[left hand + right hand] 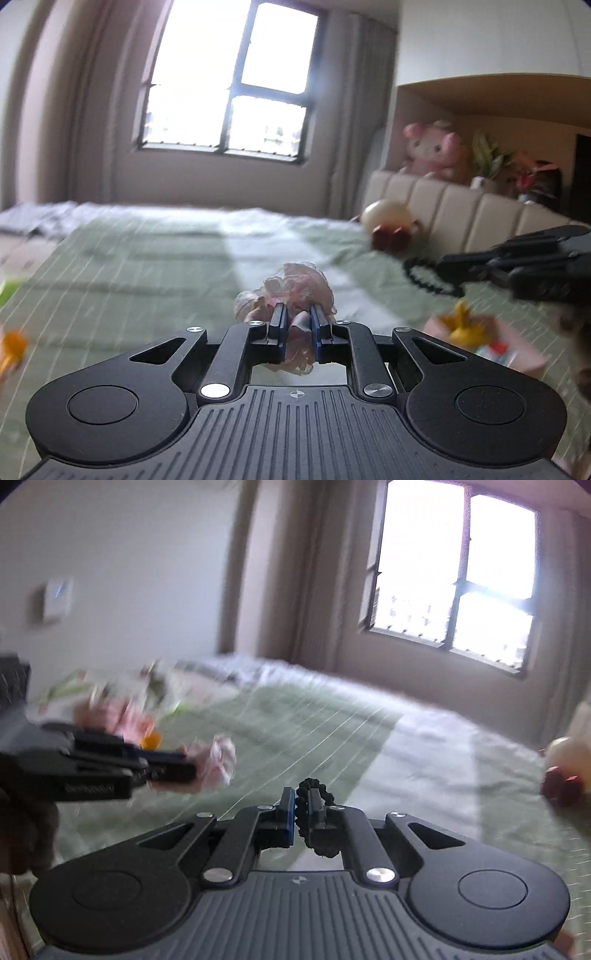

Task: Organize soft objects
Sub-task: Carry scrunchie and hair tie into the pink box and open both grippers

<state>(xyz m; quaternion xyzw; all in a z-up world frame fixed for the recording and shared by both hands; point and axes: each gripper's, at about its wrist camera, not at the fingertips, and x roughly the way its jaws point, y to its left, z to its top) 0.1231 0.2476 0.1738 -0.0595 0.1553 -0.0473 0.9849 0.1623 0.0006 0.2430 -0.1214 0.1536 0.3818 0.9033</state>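
Note:
My left gripper [298, 314] is shut on a pink frilly scrunchie [295, 288] and holds it above the green striped bed [147, 258]. It also shows at the left of the right wrist view [192, 766] with the scrunchie [219, 760]. My right gripper [303, 799] is shut on a black braided hair tie [314, 788] above the bed [332, 738]. It shows at the right of the left wrist view [448, 275] with the hair tie [424, 277] hanging from it.
A pink box [491, 347] with a yellow toy [461, 325] lies at the lower right. A cream and red plush [388, 225] sits by the padded headboard [461, 206]. A pink plush [432, 147] sits on the shelf. An orange toy [11, 347] lies at the left. Toys [122, 705] are piled at the bed's far left.

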